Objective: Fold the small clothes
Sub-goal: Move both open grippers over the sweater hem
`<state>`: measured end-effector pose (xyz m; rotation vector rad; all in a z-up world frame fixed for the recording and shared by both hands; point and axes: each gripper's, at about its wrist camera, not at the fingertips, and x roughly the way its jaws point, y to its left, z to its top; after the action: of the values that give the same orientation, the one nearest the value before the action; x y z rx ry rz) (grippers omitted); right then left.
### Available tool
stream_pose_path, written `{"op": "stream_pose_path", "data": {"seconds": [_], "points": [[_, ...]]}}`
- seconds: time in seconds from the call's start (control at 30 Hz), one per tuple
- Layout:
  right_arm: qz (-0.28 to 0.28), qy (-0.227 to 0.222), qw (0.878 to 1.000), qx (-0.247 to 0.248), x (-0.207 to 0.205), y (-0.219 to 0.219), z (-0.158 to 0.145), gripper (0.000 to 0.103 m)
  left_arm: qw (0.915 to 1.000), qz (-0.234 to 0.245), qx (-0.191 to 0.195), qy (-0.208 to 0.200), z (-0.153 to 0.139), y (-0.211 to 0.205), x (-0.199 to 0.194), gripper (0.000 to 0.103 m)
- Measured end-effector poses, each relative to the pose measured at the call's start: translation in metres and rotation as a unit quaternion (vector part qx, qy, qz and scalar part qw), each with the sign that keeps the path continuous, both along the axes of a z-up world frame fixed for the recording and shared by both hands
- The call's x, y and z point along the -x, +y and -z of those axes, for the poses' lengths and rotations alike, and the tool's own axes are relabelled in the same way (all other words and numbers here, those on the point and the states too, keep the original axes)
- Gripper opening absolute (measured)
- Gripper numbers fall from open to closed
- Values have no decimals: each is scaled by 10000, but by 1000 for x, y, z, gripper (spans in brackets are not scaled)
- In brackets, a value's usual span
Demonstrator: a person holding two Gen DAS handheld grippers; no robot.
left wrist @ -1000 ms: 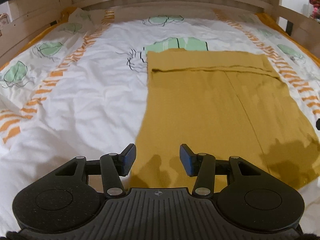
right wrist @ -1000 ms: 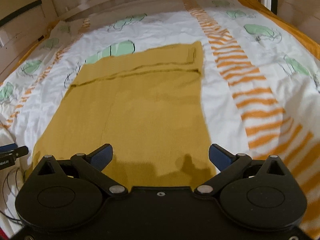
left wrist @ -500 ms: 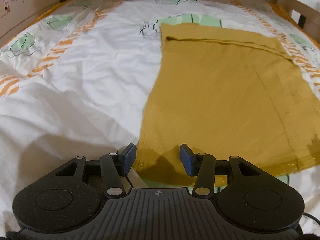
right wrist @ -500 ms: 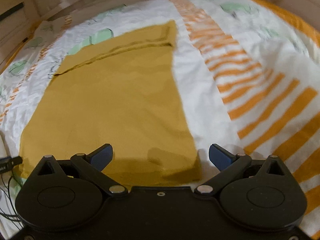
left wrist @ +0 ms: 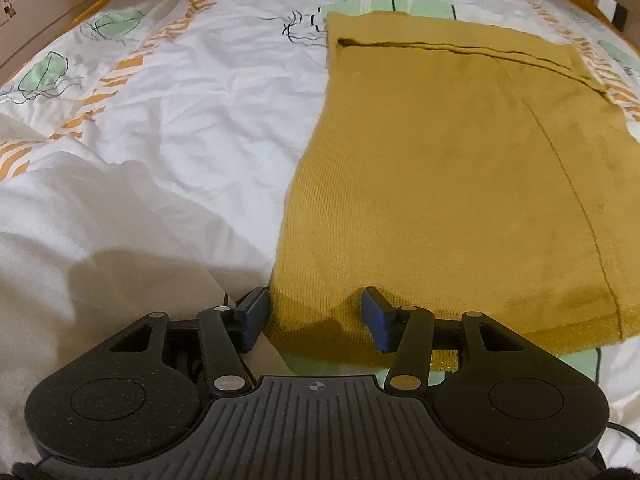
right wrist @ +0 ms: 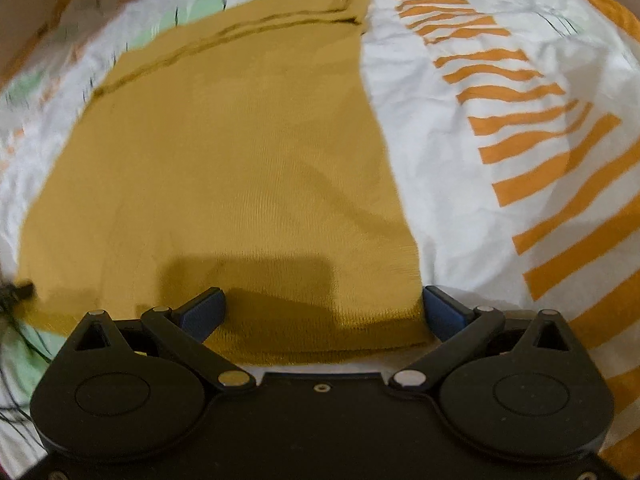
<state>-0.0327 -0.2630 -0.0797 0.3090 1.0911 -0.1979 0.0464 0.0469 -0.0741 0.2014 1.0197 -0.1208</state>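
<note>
A mustard-yellow knitted garment (left wrist: 460,184) lies spread flat on the bed cover (left wrist: 192,112), a white cover printed with green leaves and orange stripes. A dark seam line runs across the garment's far end, and another thin line runs along its length near the right side in the left wrist view.

The left gripper (left wrist: 314,314) sits low over the near left corner of the garment. Its blue pads (left wrist: 252,316) stand apart, one just off the cloth's left edge, the other over the fabric near the hem. The jaws have just been opening a little, with the corner of the cloth between them but not pinched.

Over on the other side, the right gripper (right wrist: 324,308) is spread wide across the near right corner of the garment (right wrist: 240,168). Its left pad sits over the fabric, its right pad just beside the cloth's right edge over the white cover. Nothing is gripped there either. That view is slightly blurred. A wooden bed frame (left wrist: 60,20) shows at the far left.
</note>
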Motion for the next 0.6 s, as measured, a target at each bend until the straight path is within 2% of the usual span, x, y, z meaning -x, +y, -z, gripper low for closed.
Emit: {"op": "stream_pose_path", "data": {"seconds": [0.1, 0.6], "points": [[-127, 106, 9997, 182, -3, 5, 2, 103, 10000, -35, -16, 76, 0, -1, -2, 50], [-42, 153, 9999, 56, -5, 2, 2, 103, 9990, -191, 70, 408, -1, 0, -15, 51]]}}
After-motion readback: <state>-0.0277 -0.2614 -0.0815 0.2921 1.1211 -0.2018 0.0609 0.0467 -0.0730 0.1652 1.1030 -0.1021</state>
